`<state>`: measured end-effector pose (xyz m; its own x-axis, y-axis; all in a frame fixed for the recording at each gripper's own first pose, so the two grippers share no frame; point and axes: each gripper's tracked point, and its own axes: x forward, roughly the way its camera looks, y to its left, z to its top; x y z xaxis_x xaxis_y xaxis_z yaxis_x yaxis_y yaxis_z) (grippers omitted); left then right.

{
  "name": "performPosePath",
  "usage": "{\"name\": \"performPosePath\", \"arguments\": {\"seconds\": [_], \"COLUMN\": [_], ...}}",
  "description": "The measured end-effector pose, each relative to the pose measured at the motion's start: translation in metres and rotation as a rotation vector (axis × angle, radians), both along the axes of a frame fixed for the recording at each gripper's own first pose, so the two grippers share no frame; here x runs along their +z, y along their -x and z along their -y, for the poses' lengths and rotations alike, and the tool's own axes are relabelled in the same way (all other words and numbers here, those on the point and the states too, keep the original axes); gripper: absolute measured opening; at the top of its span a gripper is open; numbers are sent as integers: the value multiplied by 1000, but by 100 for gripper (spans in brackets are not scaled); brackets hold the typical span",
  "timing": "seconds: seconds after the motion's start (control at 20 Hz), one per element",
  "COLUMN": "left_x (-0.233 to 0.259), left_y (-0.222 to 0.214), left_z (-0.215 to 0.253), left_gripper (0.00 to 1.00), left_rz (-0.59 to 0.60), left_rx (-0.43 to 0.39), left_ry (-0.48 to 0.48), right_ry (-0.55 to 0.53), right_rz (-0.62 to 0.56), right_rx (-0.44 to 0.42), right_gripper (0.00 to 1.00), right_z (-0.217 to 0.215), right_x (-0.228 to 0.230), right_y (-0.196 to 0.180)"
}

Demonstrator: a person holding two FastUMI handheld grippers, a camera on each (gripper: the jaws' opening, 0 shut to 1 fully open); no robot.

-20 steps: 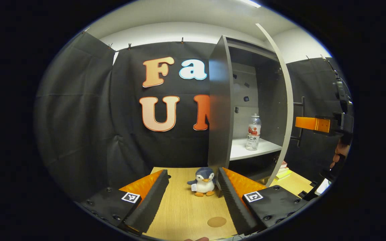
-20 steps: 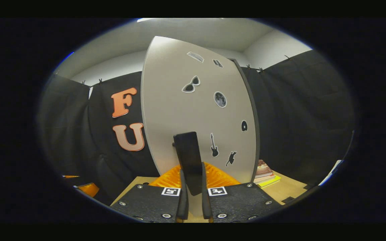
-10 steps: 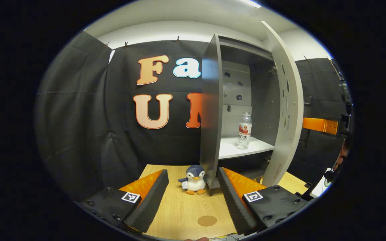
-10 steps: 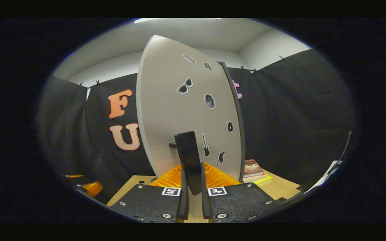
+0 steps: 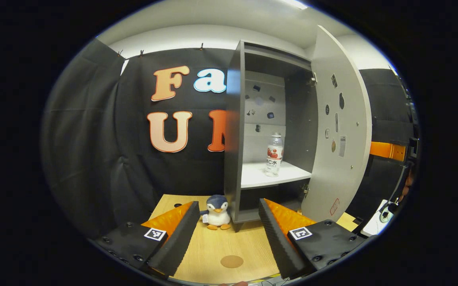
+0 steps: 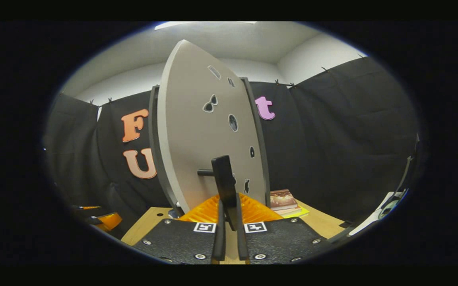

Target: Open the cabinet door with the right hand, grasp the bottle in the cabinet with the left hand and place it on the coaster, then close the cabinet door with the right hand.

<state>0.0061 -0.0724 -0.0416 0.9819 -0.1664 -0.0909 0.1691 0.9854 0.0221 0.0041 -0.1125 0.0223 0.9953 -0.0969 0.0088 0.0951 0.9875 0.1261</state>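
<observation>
Left gripper view: your left tongs (image 5: 225, 238) stand wide open at the bottom of the frame, holding nothing, above the wooden bench (image 5: 249, 246). A round coaster (image 5: 231, 261) lies on the bench between the two fingers, low in the frame. A plush penguin (image 5: 217, 207) sits just above the left finger, beside the lower left corner of the grey cabinet (image 5: 233, 131). The cabinet door (image 5: 338, 131) is swung wide, right of centre, with stickers on its inner face. The water bottle (image 5: 274, 155) stands upright on the white shelf (image 5: 257, 176), near the middle of the frame, well apart from the coaster.

Right gripper view: your right tongs (image 6: 229, 222) are closed on the black door handle (image 6: 226, 186), both fingers pressing its lower end at bottom centre. The cabinet door (image 6: 197, 139) rises behind the handle, its outer face turned to the camera and bearing several stickers. A stack of books (image 6: 284, 200) lies on the bench (image 6: 149, 222) to the right of the door. At the lower left edge of the frame, part of the other gripper's body is visible.
</observation>
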Motion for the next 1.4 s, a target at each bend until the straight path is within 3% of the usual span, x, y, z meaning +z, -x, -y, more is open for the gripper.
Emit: {"name": "performPosePath", "arguments": {"seconds": [0.3, 0.45, 0.5, 1.2, 1.3, 1.4], "left_x": [-1, -1, -1, 0, 1, 1], "left_y": [8, 10, 11, 16, 15, 15], "left_z": [25, 31, 33, 71, 74, 76], "left_gripper": [99, 99, 94, 96, 96, 96], "left_rz": [-1, -1, -2, 5, 6, 6], "left_rx": [-20, -13, -10, 27, 37, 45], "left_ry": [-11, -7, -7, -11, -8, -8], "right_ry": [6, 3, -2, 3, 7, 8], "right_rz": [9, 11, 11, 7, 9, 9], "right_rx": [30, 22, 21, 55, 60, 64], "right_gripper": [12, 9, 11, 11, 10, 2], "right_z": [26, 42, 47, 124, 134, 144], "right_x": [6, 8, 9, 9, 9, 9], "right_y": [11, 16, 17, 20, 20, 22]}}
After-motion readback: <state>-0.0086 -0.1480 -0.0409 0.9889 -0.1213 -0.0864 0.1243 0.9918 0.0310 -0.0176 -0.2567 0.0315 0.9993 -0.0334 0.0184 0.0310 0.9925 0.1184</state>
